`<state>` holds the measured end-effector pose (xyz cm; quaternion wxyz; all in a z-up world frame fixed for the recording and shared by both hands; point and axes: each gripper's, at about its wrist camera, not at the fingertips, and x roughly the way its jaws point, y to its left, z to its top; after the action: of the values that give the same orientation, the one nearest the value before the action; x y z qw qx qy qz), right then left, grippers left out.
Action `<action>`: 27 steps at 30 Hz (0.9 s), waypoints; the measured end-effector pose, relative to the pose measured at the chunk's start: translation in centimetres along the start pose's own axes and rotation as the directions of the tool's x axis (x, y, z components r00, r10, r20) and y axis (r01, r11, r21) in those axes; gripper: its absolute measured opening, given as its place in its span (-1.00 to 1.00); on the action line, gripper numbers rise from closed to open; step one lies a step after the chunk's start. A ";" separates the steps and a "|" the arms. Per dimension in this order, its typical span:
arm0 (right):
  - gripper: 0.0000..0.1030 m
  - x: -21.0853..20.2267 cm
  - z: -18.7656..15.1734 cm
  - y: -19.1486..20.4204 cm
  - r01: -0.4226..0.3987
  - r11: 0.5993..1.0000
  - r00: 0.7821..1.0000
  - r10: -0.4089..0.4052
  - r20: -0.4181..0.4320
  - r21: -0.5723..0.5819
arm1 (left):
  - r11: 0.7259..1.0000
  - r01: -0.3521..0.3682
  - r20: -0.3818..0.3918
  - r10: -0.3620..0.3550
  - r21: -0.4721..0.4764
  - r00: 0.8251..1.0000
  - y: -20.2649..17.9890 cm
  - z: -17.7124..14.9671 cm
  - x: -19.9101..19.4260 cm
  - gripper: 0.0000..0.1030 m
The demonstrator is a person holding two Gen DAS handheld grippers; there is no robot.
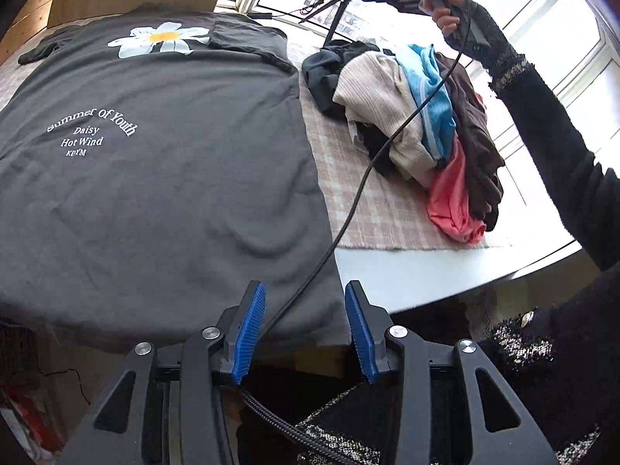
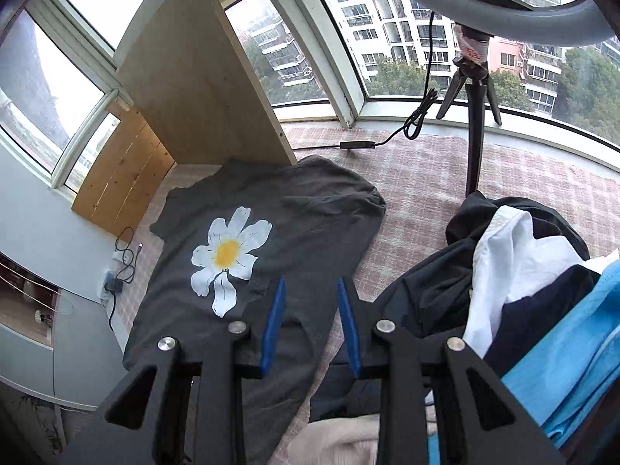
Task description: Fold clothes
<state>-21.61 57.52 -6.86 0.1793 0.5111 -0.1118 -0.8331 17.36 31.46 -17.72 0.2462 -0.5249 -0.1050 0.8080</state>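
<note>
Dark grey T-shirt [image 1: 155,178] lies flat on checked tablecloth [image 1: 368,209], daisy print [image 1: 162,38] and white lettering [image 1: 91,130] facing up; one sleeve folded inward beside daisy. My left gripper [image 1: 305,310] hovers at shirt's near hem, blue pads [image 1: 252,333] spread apart, nothing held; black cable [image 1: 348,213] passes between them. My right gripper [image 2: 310,323] raised above shirt, jaws apart, empty. Heap of unfolded clothes [image 1: 422,128] sits just beside shirt. Tripod [image 2: 474,116] stands near window.
</note>
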 end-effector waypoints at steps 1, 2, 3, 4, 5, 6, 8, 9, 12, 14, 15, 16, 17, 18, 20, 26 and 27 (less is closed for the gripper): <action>-0.46 -0.5 -0.4 0.0 0.002 1.000 1.000 -0.002 0.002 0.005 | 1.000 -0.009 -0.010 0.009 0.025 1.000 -0.7 -1.0 0.0 -0.22; -0.46 -1.0 -0.8 0.0 0.005 1.000 1.000 -0.005 0.005 0.010 | 0.999 -0.016 -0.014 0.017 0.048 1.000 -1.4 -1.8 0.1 -0.22; -0.44 -1.5 -1.2 0.0 0.007 1.000 1.000 -0.007 0.007 0.015 | 0.998 -0.019 -0.010 0.020 0.068 1.000 -2.1 -2.3 0.4 -0.22; -0.32 -1.9 -1.6 0.0 0.009 1.000 1.000 -0.009 0.010 0.020 | 0.995 -0.019 -0.004 0.019 0.094 1.000 -2.8 -2.6 0.9 -0.22; -0.23 -2.4 -2.0 0.0 0.011 1.000 1.000 -0.012 0.012 0.025 | 0.993 -0.018 0.003 0.018 0.120 1.000 -3.5 -2.8 1.4 -0.22; -0.23 -2.9 -2.4 0.0 0.014 0.999 1.000 -0.014 0.015 0.030 | 0.989 -0.023 0.008 0.023 0.147 1.000 -4.1 -3.0 1.9 -0.22; -0.23 -3.9 -3.2 0.0 0.018 0.999 1.000 -0.019 0.019 0.040 | 0.977 -0.062 0.013 0.061 0.202 0.998 -4.9 -3.2 3.2 -0.20; -0.23 -4.4 -3.6 0.0 0.020 0.999 1.000 -0.021 0.022 0.046 | 0.970 -0.082 0.016 0.080 0.229 0.997 -5.3 -3.2 3.8 -0.20; -0.23 -5.8 -4.8 0.0 0.027 0.998 0.999 -0.029 0.029 0.061 | 0.941 -0.139 0.030 0.136 0.309 0.990 -6.4 -3.5 5.7 -0.20; -0.23 -4.9 -4.9 0.3 0.032 0.998 0.999 -0.033 0.009 0.050 | 0.921 -0.171 0.040 0.168 0.350 0.985 -7.0 -3.5 6.7 -0.28; -0.23 -3.9 -4.8 0.5 0.035 0.999 0.999 -0.035 -0.006 0.040 | 0.926 -0.172 0.042 0.167 0.336 0.985 -6.8 -3.1 6.7 -0.38; -0.23 -2.9 -4.7 0.6 0.036 0.999 0.999 -0.035 -0.020 0.034 | 0.933 -0.164 0.039 0.160 0.320 0.986 -6.5 -2.8 6.8 -0.76; -0.23 -1.9 -4.5 0.7 0.034 0.999 0.999 -0.033 -0.031 0.034 | 0.946 -0.138 0.023 0.137 0.293 0.990 -6.0 -2.4 6.8 -0.99; -0.23 -0.8 -4.2 0.8 0.032 0.999 0.999 -0.030 -0.043 0.034 | 0.958 -0.119 0.017 0.119 0.262 0.993 -5.4 -2.2 6.7 -0.97; -0.23 1.7 -3.3 0.8 0.030 0.999 0.997 -0.027 -0.069 0.034 | 0.976 -0.078 0.023 0.075 0.204 0.997 -4.6 -1.7 5.8 -0.98; -0.23 10.5 -1.2 -0.7 0.081 0.993 0.985 -0.065 -0.159 0.091 | 0.998 -0.002 0.088 -0.003 0.061 0.996 -3.0 -0.1 1.8 -0.98; -0.23 12.0 -1.0 -1.1 0.096 0.990 0.982 -0.077 -0.173 0.106 | 0.999 0.009 0.094 -0.012 0.035 0.996 -2.6 0.1 1.5 -0.98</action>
<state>-25.84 53.55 -17.42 0.1221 0.5936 -0.1214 -0.7861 17.56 34.41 -17.76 0.2544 -0.4814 -0.1052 0.8321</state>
